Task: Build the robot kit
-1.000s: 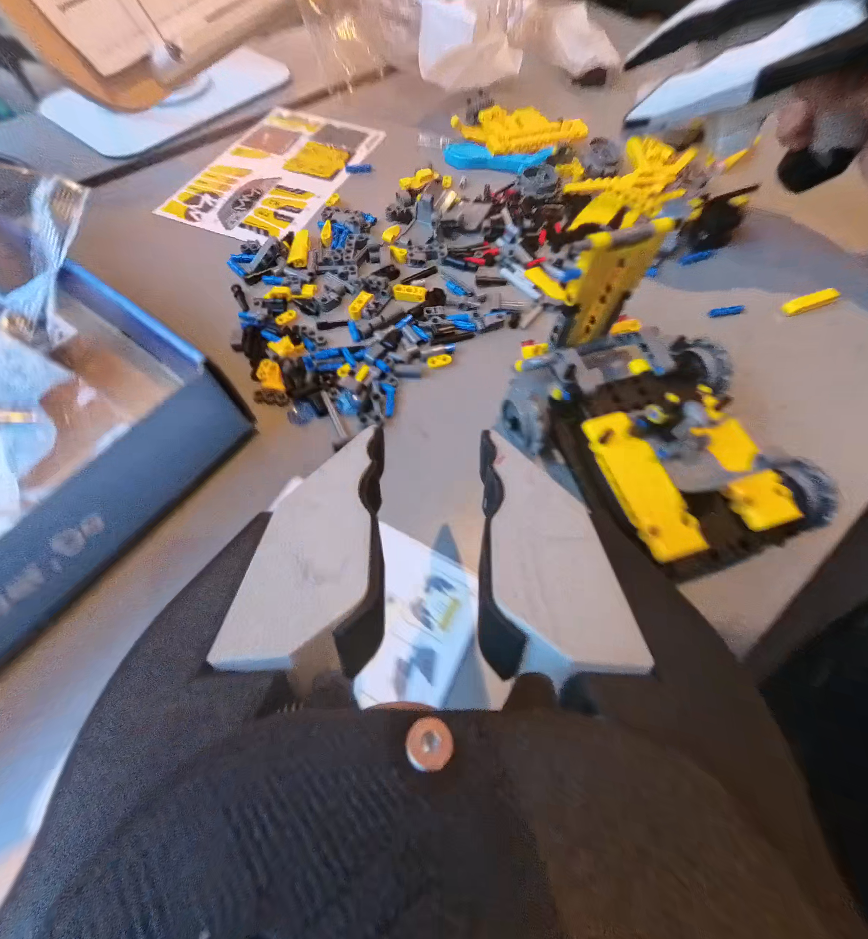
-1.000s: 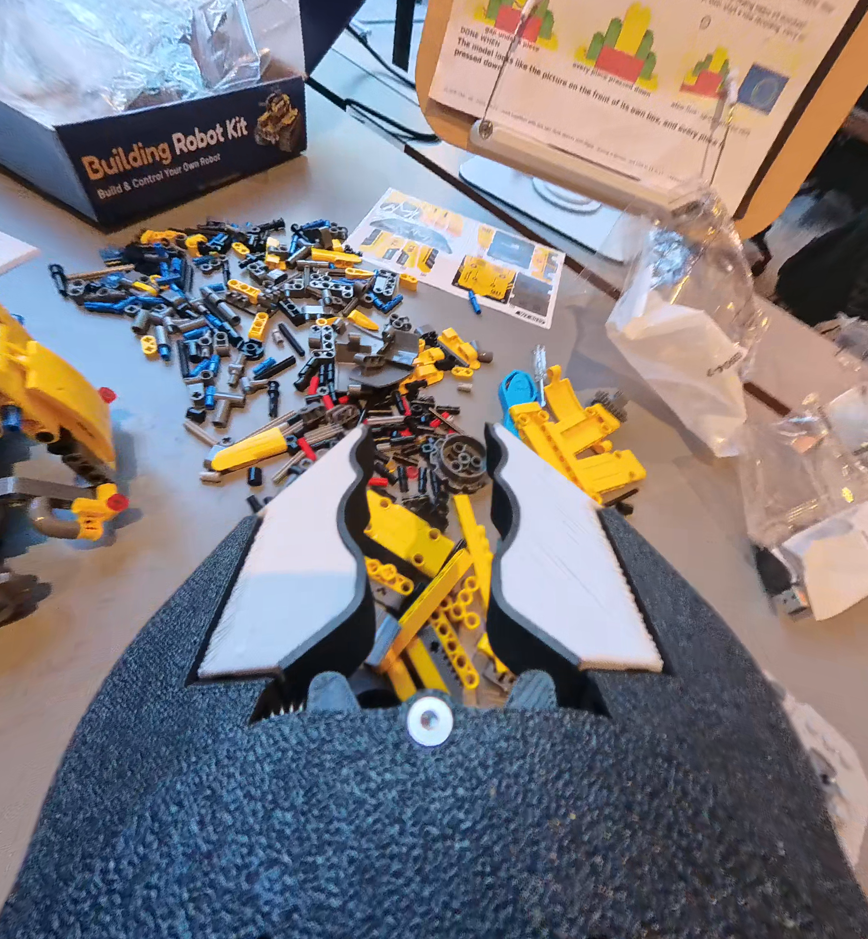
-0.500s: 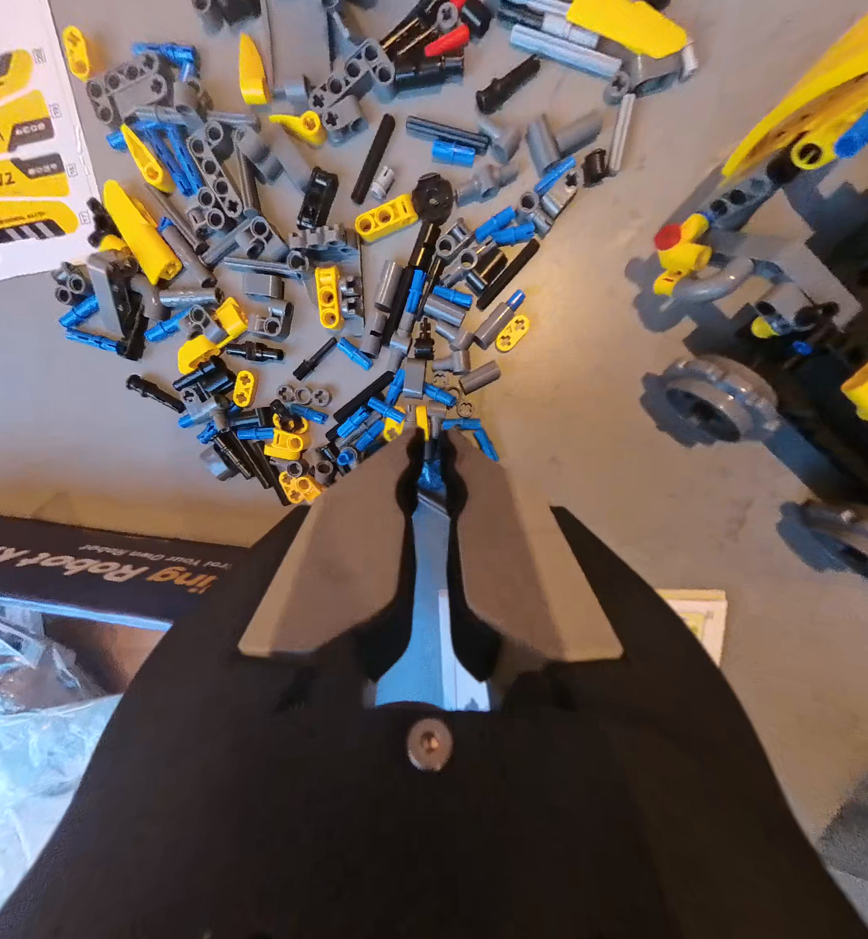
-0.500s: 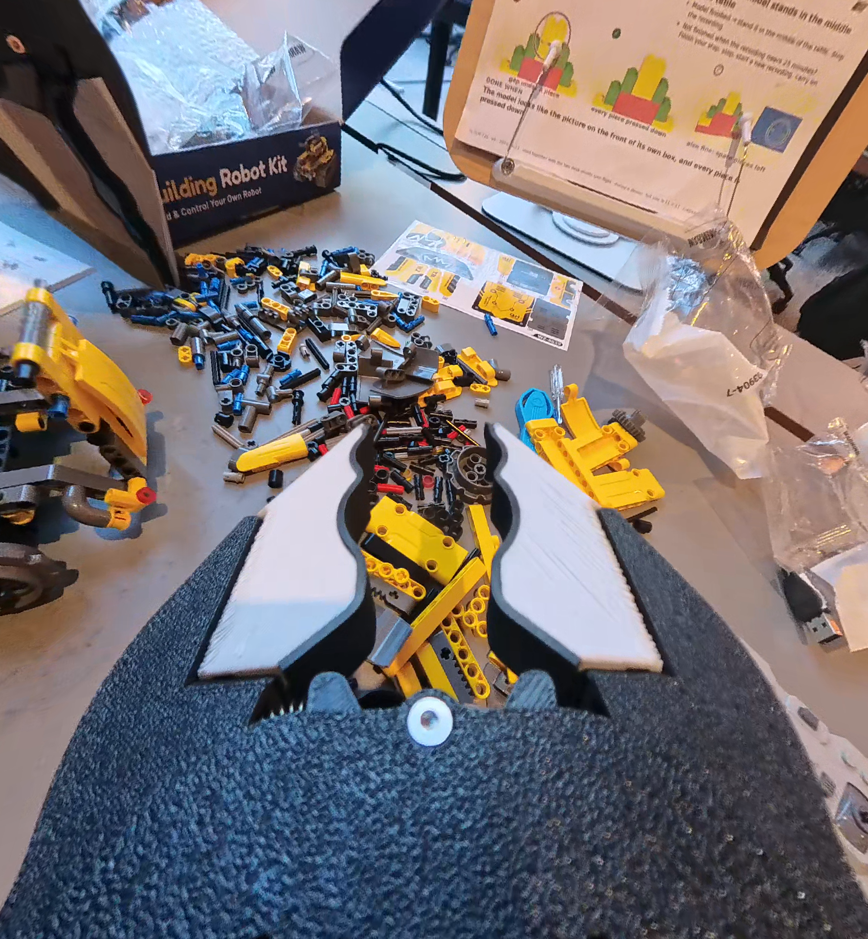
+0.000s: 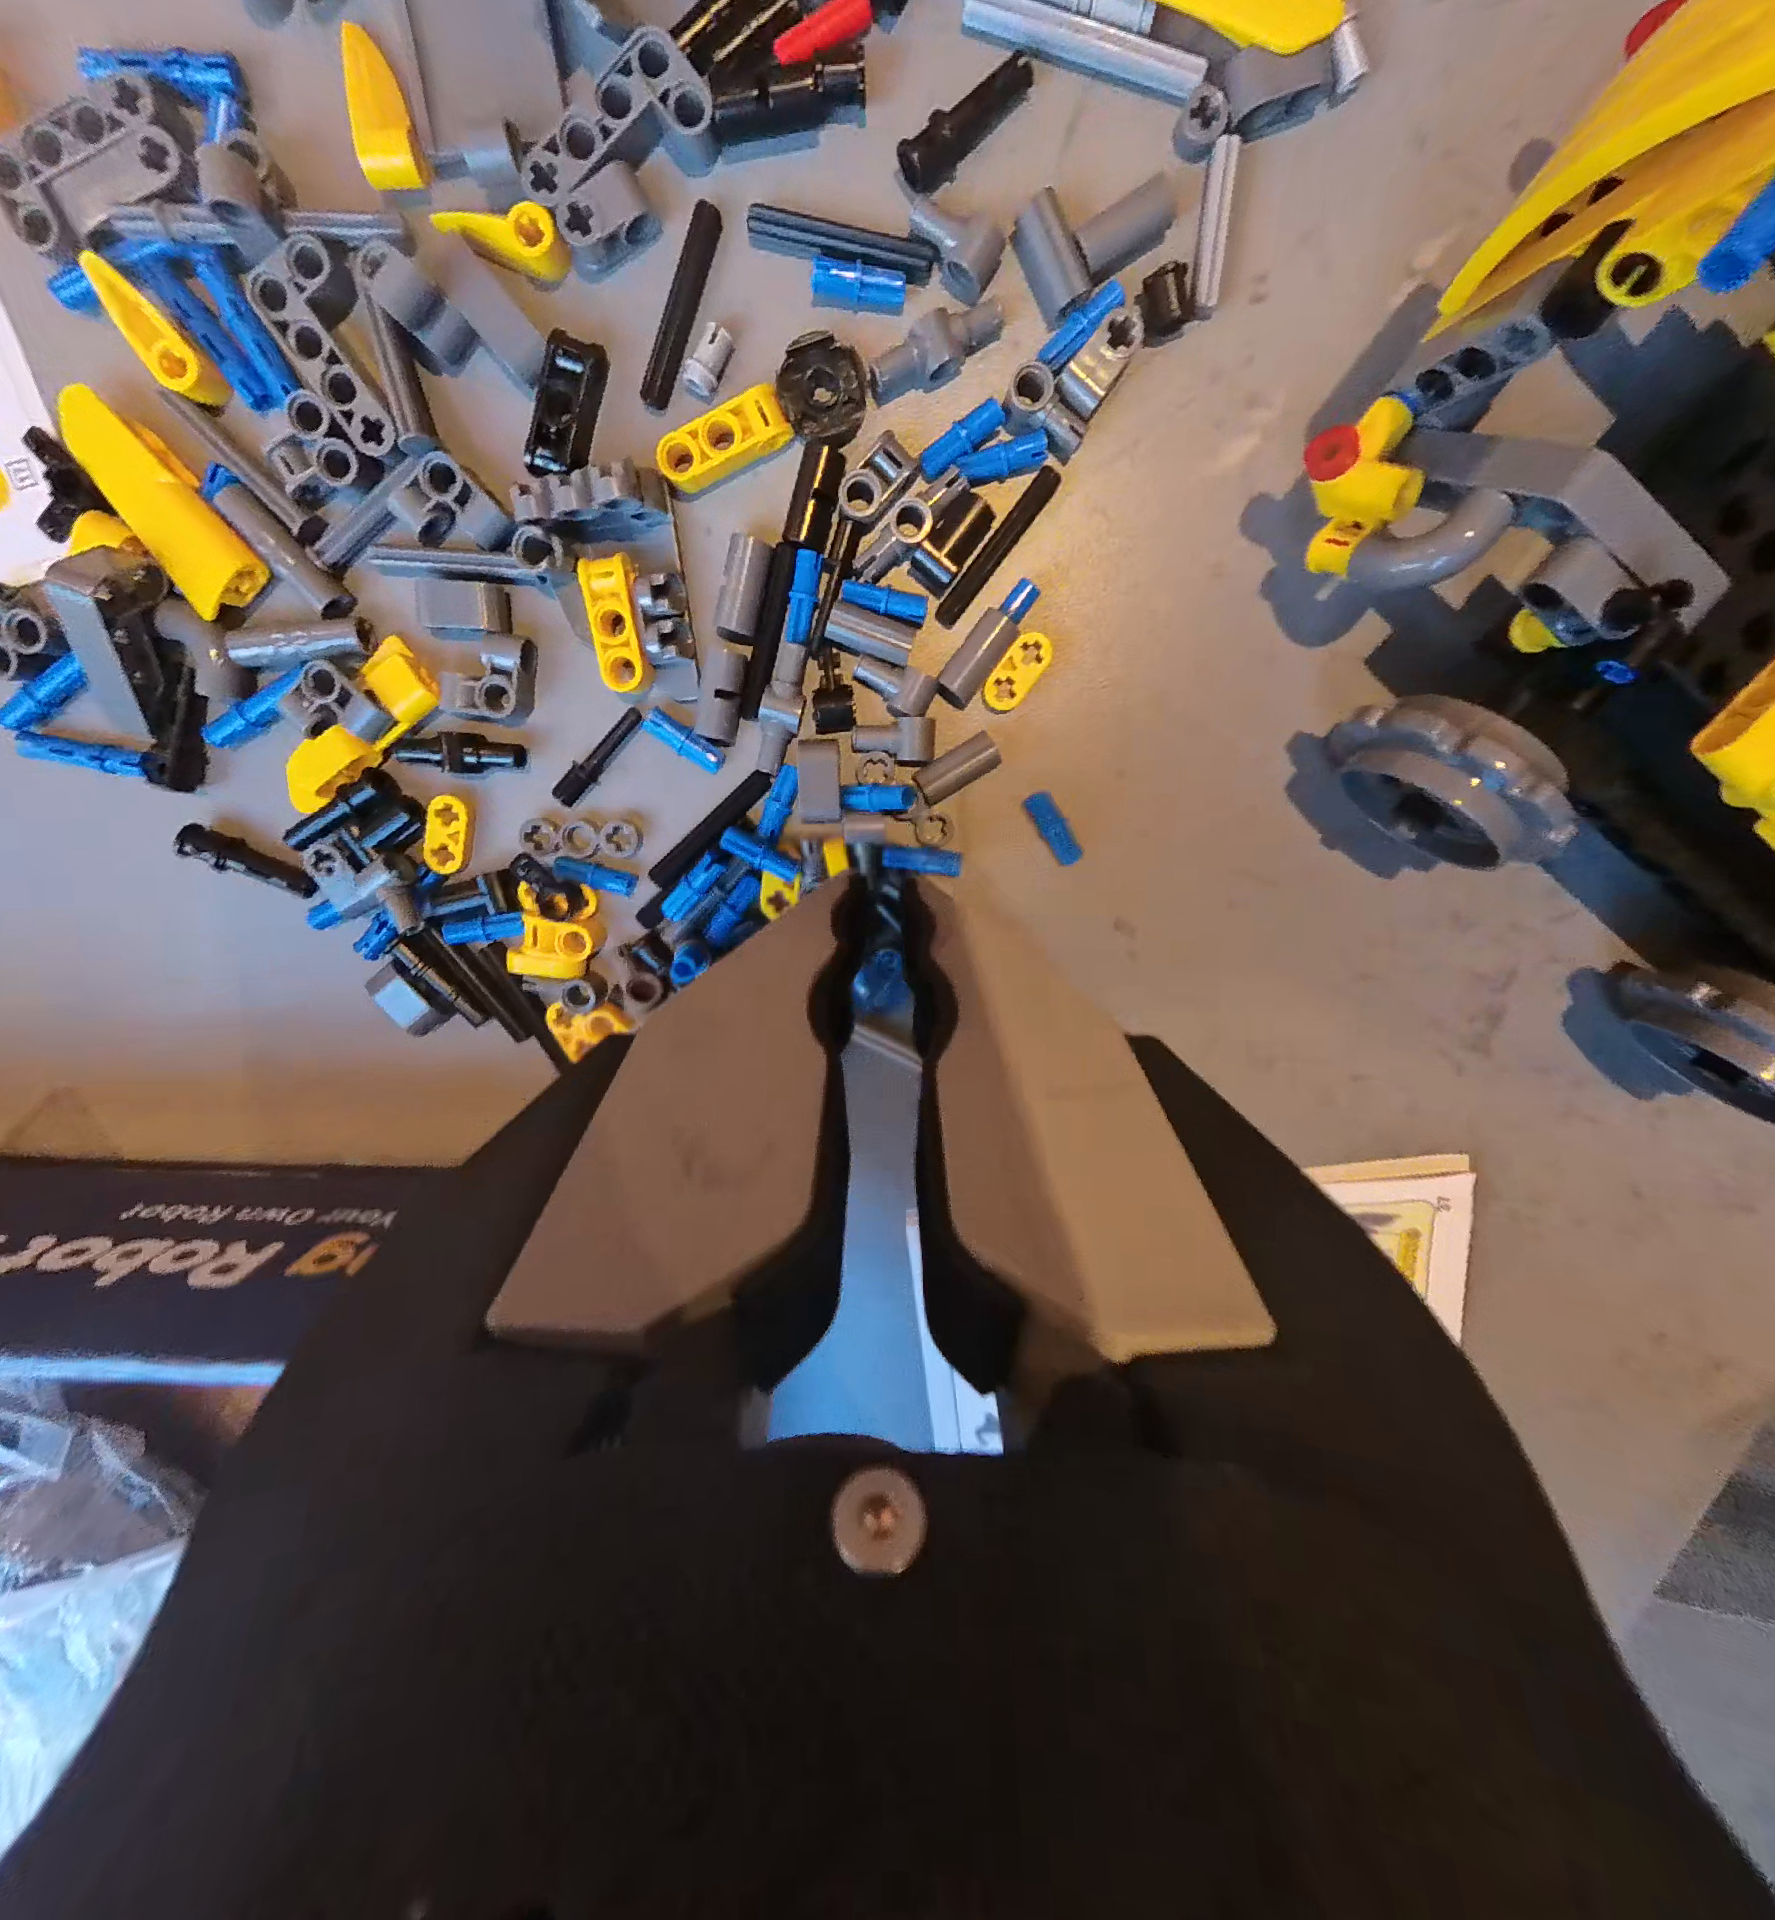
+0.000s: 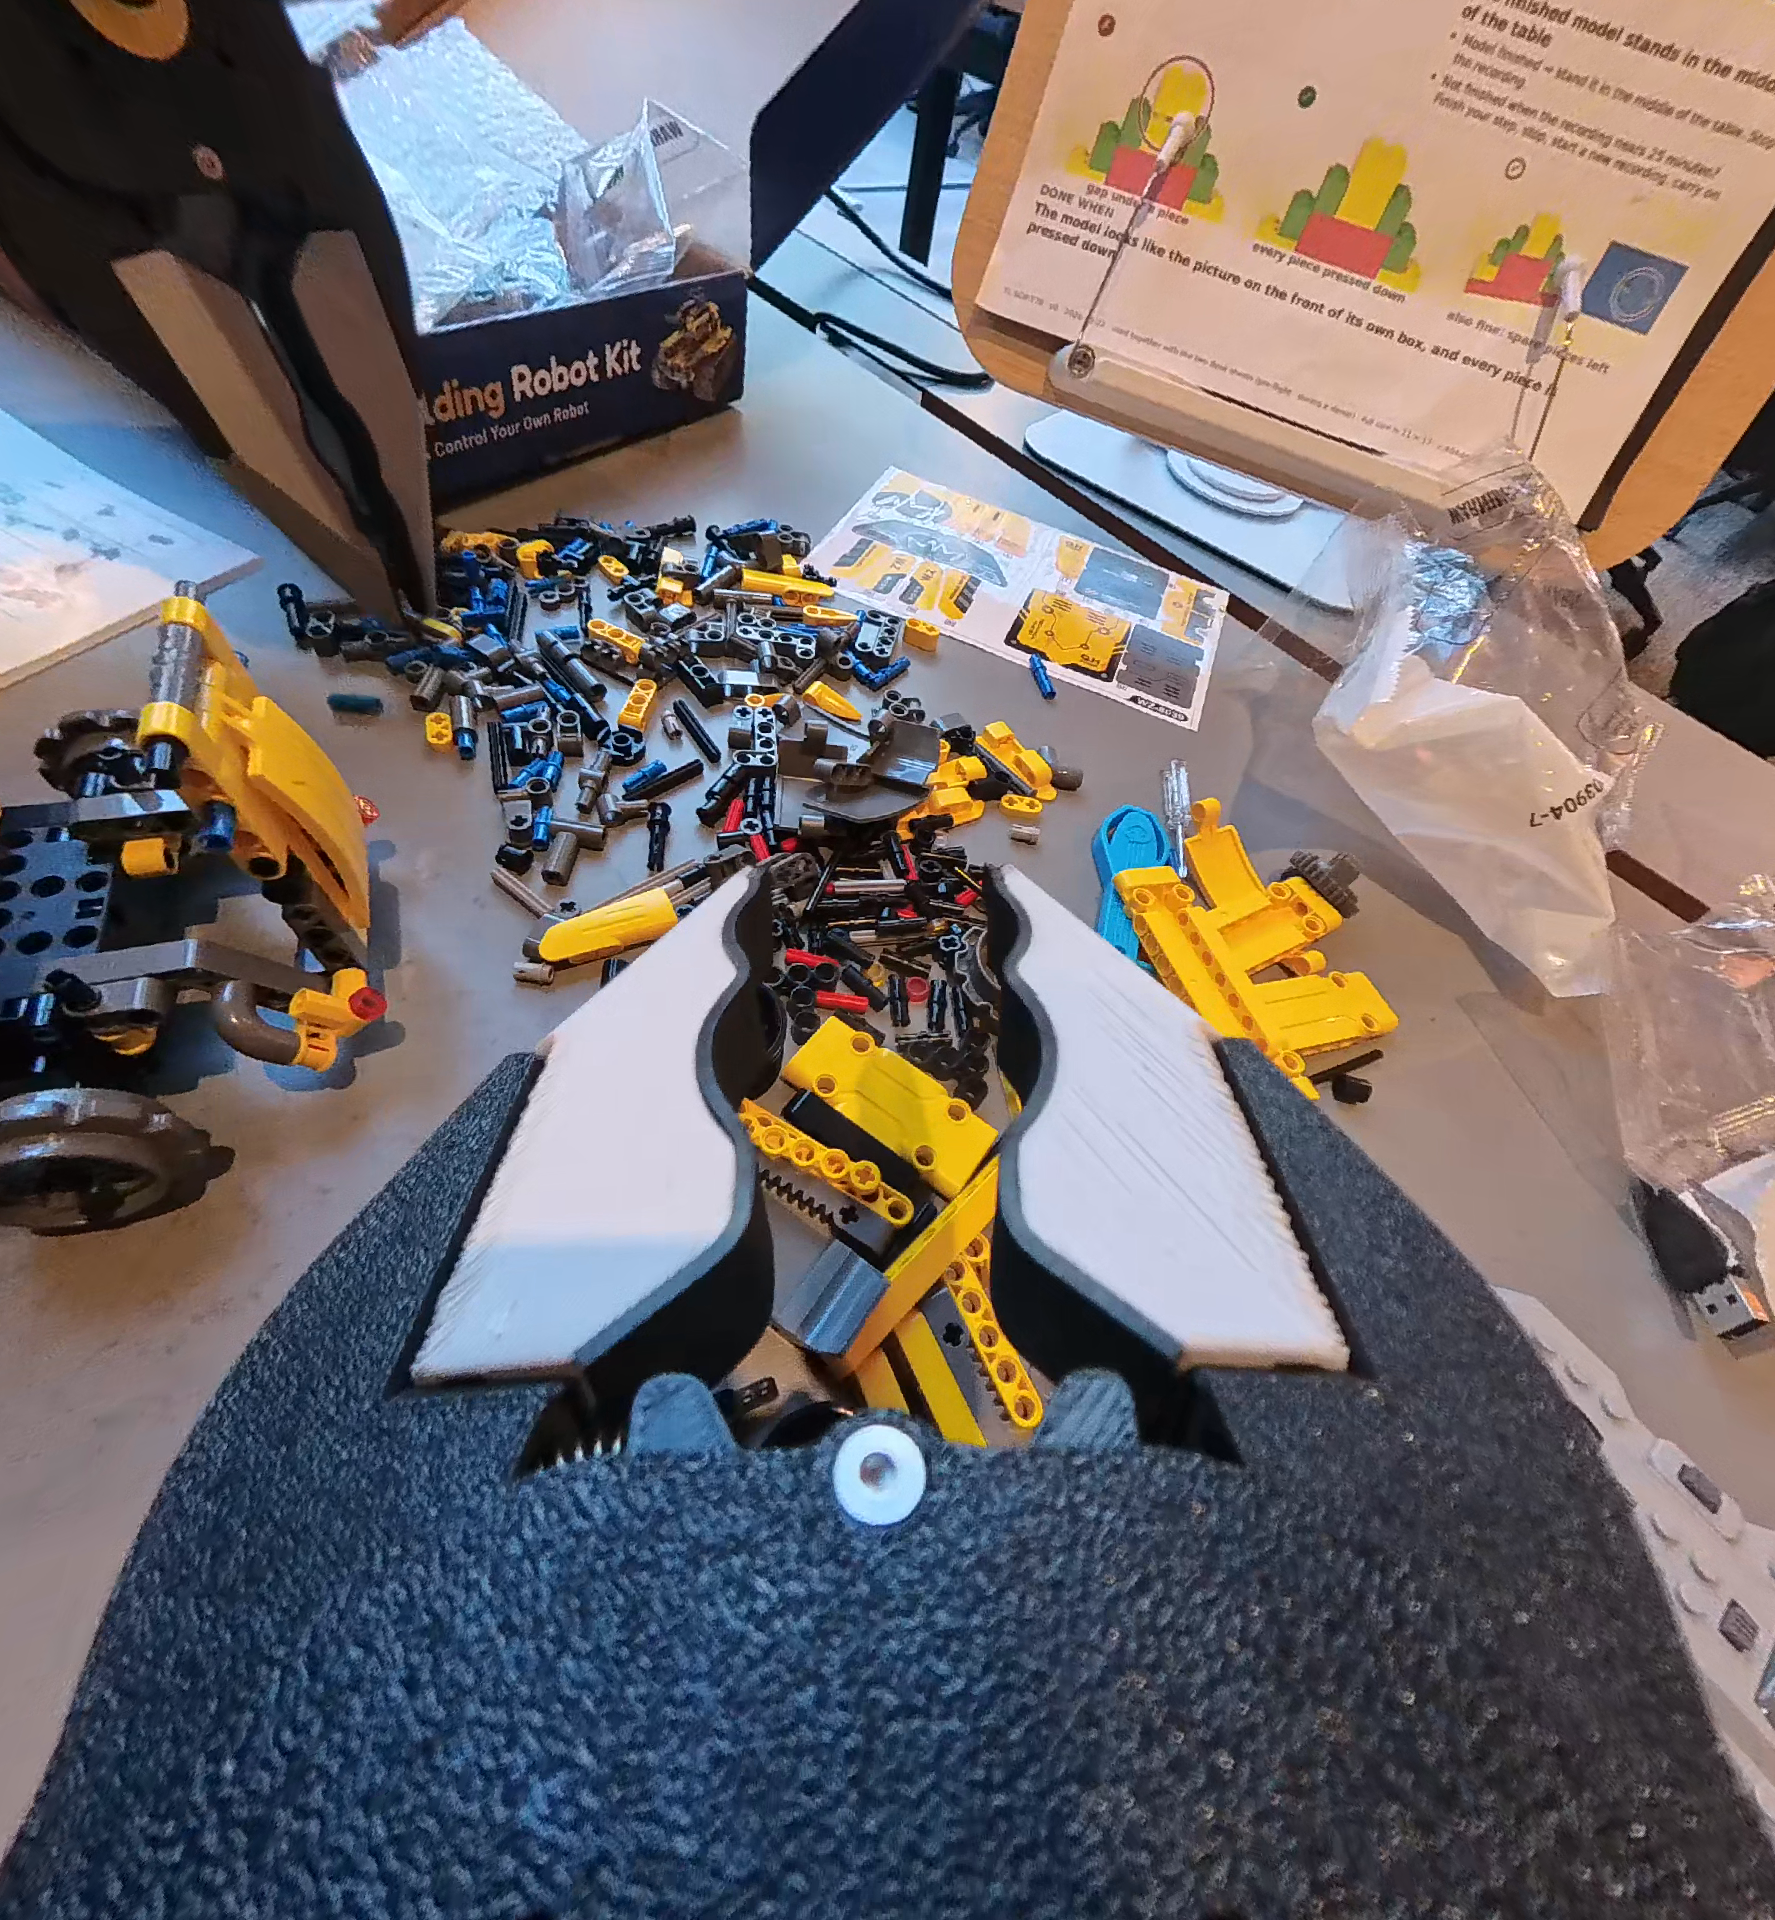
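Note:
My left gripper point(image 5: 875, 891) points down at the near edge of a pile of small blue, grey, black and yellow building pieces point(image 5: 602, 520). Its fingers are closed to a narrow gap and the tips touch the pile. A small blue pin point(image 5: 878, 977) shows in the gap; I cannot tell whether it is pinched. The left gripper also shows in the right wrist view point(image 6: 410, 608), tips in the pile point(image 6: 654, 686). My right gripper point(image 6: 878, 883) is open and empty above several yellow beams point(image 6: 893, 1101). A part-built yellow and black vehicle point(image 5: 1589, 540) point(image 6: 135, 935) stands beside the pile.
A dark blue kit box point(image 6: 571, 384) point(image 5: 135, 1268) holding plastic bags stands behind the pile. A sticker sheet point(image 6: 1018, 603), an instruction booklet point(image 6: 31, 551), a board on a stand point(image 6: 1382, 208), clear bags point(image 6: 1485, 727), more yellow beams point(image 6: 1247, 956) and a grey keyed device point(image 6: 1745, 1610) lie around. The gap from one gripper's tips to the other's is roughly 25 centimetres. The grey keyed device point(image 6: 1745, 1610) lies around 20 centimetres away from my right fingertips.
My left gripper swung over the pile, tipped down and closed from open to nearly shut; in the last half second it only edged closer. My right gripper drew back slightly and stayed open.

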### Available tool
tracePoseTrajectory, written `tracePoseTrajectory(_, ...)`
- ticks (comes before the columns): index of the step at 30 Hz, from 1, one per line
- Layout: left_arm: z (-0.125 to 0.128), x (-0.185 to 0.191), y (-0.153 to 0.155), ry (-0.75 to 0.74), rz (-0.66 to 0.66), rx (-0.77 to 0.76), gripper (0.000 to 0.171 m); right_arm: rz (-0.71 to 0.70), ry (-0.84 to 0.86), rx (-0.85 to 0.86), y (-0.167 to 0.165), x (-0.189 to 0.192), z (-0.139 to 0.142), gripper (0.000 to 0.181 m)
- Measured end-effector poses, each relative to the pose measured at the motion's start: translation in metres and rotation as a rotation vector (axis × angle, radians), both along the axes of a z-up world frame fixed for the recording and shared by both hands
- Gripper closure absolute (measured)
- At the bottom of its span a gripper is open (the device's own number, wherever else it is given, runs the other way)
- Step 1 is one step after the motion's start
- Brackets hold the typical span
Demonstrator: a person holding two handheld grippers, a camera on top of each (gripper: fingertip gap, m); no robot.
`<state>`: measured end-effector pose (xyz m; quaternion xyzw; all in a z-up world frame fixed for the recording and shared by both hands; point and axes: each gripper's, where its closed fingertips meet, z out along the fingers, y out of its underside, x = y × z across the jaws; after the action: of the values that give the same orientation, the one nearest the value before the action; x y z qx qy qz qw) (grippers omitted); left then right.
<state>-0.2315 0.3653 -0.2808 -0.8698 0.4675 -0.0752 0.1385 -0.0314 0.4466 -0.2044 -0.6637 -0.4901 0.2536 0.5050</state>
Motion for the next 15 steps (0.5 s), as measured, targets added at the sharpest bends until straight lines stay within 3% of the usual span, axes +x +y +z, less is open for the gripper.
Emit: tracePoseTrajectory(15, -0.0035, -0.0068, 0.0017, -0.011, 0.087, 0.010, 0.170, 0.007, -0.008, 0.001, -0.0044, -0.0040, -0.0043, 0.143)
